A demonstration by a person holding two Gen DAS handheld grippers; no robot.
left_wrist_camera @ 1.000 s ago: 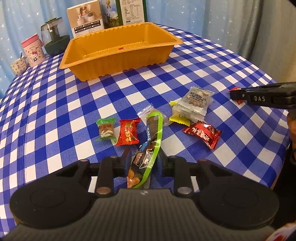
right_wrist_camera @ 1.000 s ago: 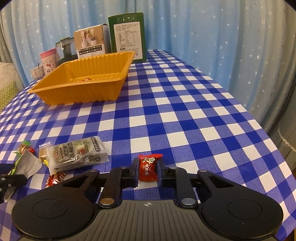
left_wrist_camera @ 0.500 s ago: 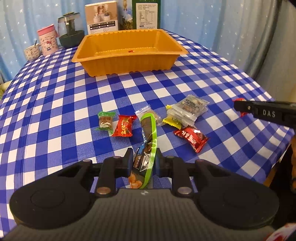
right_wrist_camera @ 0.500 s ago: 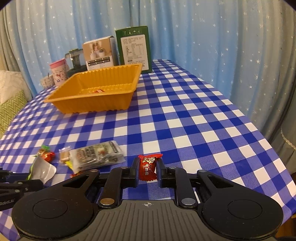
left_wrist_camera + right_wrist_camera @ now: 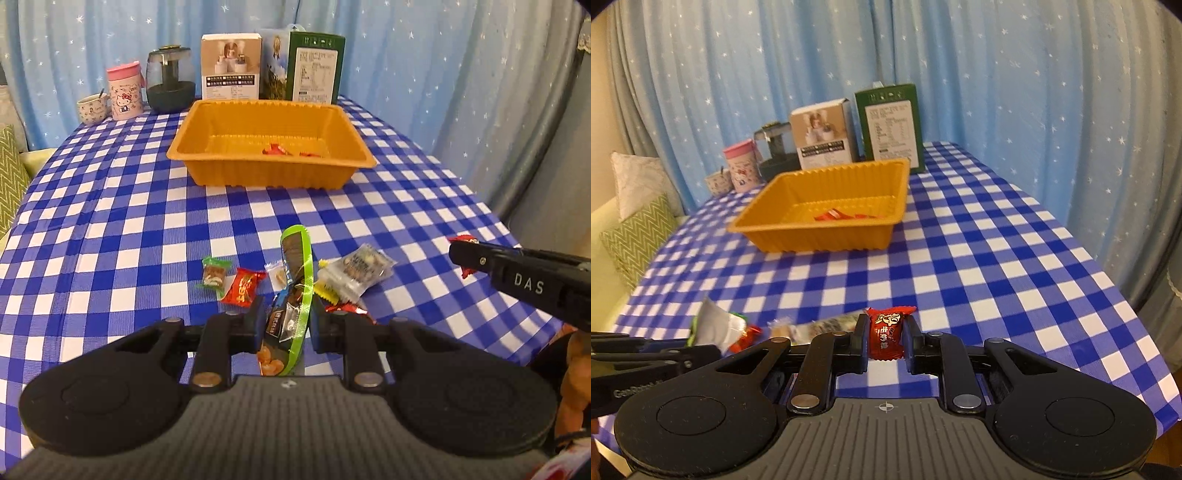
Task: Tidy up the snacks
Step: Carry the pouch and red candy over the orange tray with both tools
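Note:
My left gripper (image 5: 286,321) is shut on a long green-edged snack packet (image 5: 293,291) and holds it above the checked table. My right gripper (image 5: 885,338) is shut on a small red candy (image 5: 885,338), also raised; it shows at the right of the left wrist view (image 5: 517,275). The orange tray (image 5: 207,155) stands at the far middle of the table with a few red candies (image 5: 275,149) inside; it also shows in the right wrist view (image 5: 820,236). Loose snacks lie below: a green candy (image 5: 213,272), a red candy (image 5: 242,286), a clear packet (image 5: 356,271).
At the table's back stand a white box (image 5: 231,66), a green box (image 5: 316,68), a dark jar (image 5: 170,83), a pink Hello Kitty cup (image 5: 125,90) and a small mug (image 5: 92,108). Blue curtains hang behind. A sofa with cushions (image 5: 635,236) is at the left.
Both grippers have lifted higher with their snacks and tilted up, so the tray's inside and the boxes behind it show more fully. The loose snacks lie unmoved.

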